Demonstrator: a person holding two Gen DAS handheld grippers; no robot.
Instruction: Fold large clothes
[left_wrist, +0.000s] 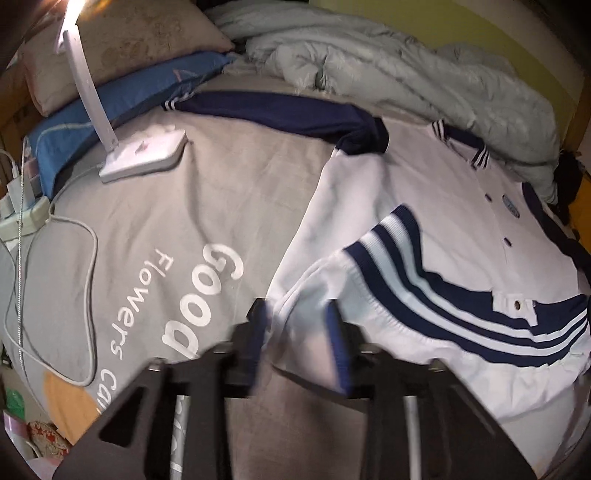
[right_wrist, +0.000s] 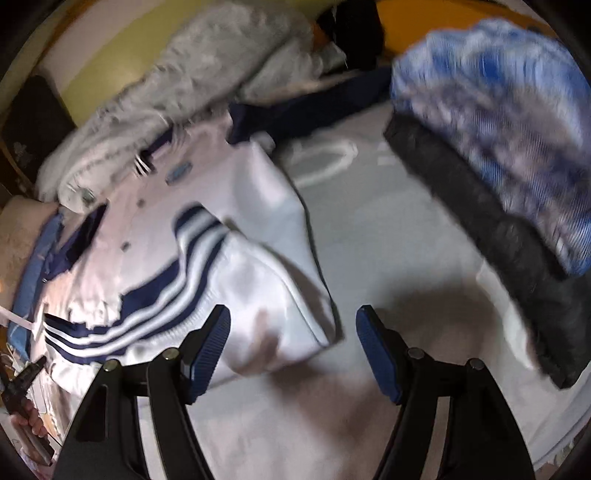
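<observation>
Left wrist view shows the jacket (left_wrist: 424, 206), white with dark blue sleeves and a striped hem, spread on the grey bed sheet (left_wrist: 207, 192), on the side of the sheet far from the white lamp (left_wrist: 144, 151). Its bottom corner is already turned up over the body. The left gripper (left_wrist: 299, 332) stands at this corner with white cloth between its half-spread jaws; whether the pads press on it, the blur does not allow to tell. In the right wrist view the right gripper (right_wrist: 295, 350) is spread wide and empty, just beside the folded corner of the jacket.

The jacket looks soft, thick and limp, probably not heavy but floppy. It is better to take it at the ribbed hem or a seam, where the cloth is firmer.
</observation>
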